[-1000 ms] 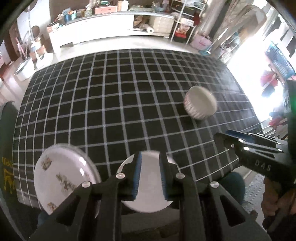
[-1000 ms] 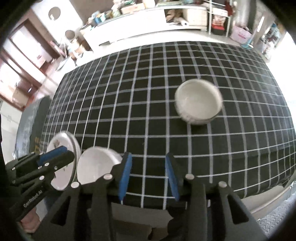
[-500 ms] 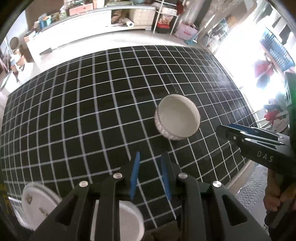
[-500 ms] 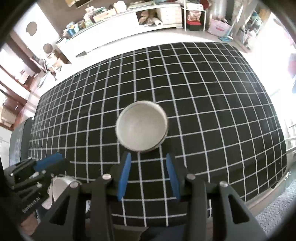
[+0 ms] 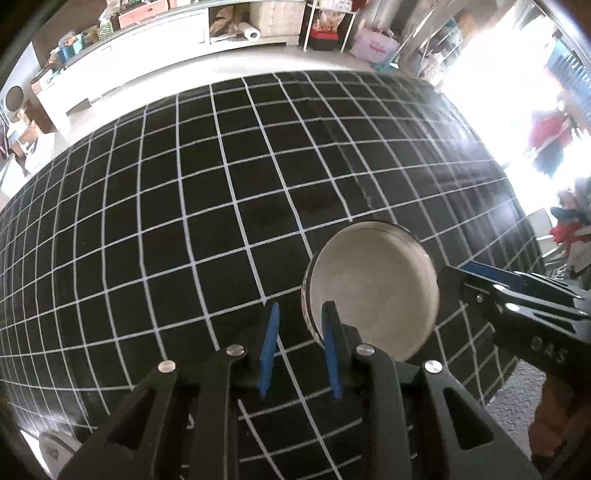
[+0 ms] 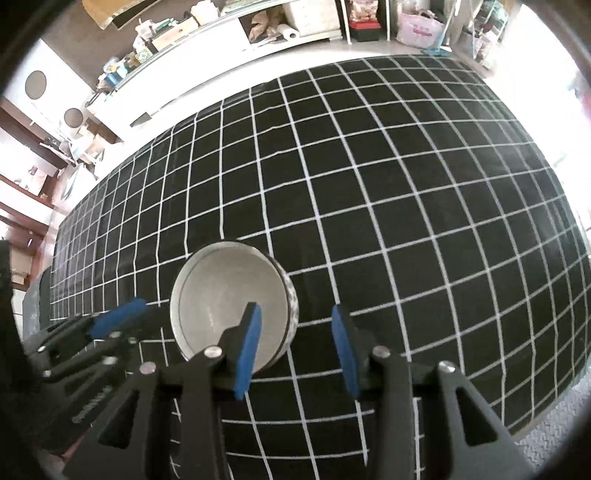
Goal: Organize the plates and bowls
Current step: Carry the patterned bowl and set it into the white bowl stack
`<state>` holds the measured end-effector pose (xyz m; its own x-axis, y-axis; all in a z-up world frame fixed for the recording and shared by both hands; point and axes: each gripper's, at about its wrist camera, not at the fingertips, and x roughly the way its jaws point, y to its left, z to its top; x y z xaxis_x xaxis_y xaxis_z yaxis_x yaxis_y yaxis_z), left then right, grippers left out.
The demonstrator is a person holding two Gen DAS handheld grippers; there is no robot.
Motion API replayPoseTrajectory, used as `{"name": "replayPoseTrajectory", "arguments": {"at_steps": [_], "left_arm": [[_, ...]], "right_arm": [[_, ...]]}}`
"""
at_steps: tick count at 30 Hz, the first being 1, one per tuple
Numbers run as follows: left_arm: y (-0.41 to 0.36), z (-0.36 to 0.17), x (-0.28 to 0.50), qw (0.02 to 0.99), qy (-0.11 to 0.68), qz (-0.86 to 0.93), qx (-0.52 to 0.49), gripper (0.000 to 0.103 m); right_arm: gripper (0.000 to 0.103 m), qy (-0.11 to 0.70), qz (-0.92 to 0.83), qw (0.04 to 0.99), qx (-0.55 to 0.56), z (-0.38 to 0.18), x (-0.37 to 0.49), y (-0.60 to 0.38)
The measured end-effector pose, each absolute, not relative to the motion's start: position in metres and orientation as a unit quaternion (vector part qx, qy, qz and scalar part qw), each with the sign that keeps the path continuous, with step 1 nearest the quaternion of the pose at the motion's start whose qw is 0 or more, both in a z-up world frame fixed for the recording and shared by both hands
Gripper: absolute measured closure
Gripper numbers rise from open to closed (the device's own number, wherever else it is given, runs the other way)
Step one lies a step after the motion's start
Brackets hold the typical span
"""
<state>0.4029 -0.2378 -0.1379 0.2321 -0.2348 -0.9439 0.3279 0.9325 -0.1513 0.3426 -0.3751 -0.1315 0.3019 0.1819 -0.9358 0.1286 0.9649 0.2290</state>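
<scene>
Table point(image 5: 229, 192): covered by a black cloth crossed with a white grid. Floor point(image 5: 207, 70): pale, seen beyond the table's far edge. Long white cabinet point(image 6: 207, 33): set against the far wall, its top crowded with boxes and small items; a paper roll point(image 5: 253, 34) is lodged in an open compartment. Metal shelving rack point(image 5: 325, 26): placed beside the cabinet, a pink bag point(image 5: 373, 46) just next to it. Strong daylight is admitted from the right, where detail is washed out.

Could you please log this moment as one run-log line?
bowl upright on checked cloth | left gripper open, empty | right gripper open, straddling bowl rim
</scene>
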Motion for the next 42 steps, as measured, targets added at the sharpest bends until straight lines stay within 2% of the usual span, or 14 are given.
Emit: {"name": "replayPoseTrajectory", "arguments": {"at_steps": [2,4,5,6,8,17,28,42], "left_arm": [[-0.243,-0.144,0.406,0.781,0.597,-0.180,0.043,0.082],[-0.249,-0.151,0.408,0.777,0.602,-0.178,0.053,0.083],[-0.253,-0.154,0.409,0.774,0.604,-0.177,0.065,0.086],[-0.257,-0.156,0.409,0.773,0.605,-0.173,0.075,0.093],[-0.262,-0.157,0.407,0.772,0.605,-0.175,0.089,0.095],[-0.246,-0.162,0.396,0.762,0.615,-0.167,0.111,0.095],[-0.165,-0.169,0.354,0.756,0.624,-0.139,0.142,0.095],[-0.059,-0.167,0.330,0.758,0.636,-0.120,0.084,0.095]], "right_arm": [[0.059,0.596,0.014,0.793,0.128,-0.137,0.346,-0.373],[0.064,0.602,0.014,0.787,0.129,-0.145,0.348,-0.374],[0.073,0.606,0.021,0.784,0.132,-0.149,0.349,-0.374],[0.087,0.608,0.025,0.782,0.135,-0.151,0.349,-0.374],[0.093,0.605,0.042,0.783,0.140,-0.154,0.346,-0.374],[0.093,0.613,0.047,0.784,0.091,-0.145,0.328,-0.344],[0.092,0.621,0.091,0.777,0.050,-0.147,0.297,-0.282],[0.092,0.635,0.115,0.764,0.003,-0.143,0.276,-0.210]]}}
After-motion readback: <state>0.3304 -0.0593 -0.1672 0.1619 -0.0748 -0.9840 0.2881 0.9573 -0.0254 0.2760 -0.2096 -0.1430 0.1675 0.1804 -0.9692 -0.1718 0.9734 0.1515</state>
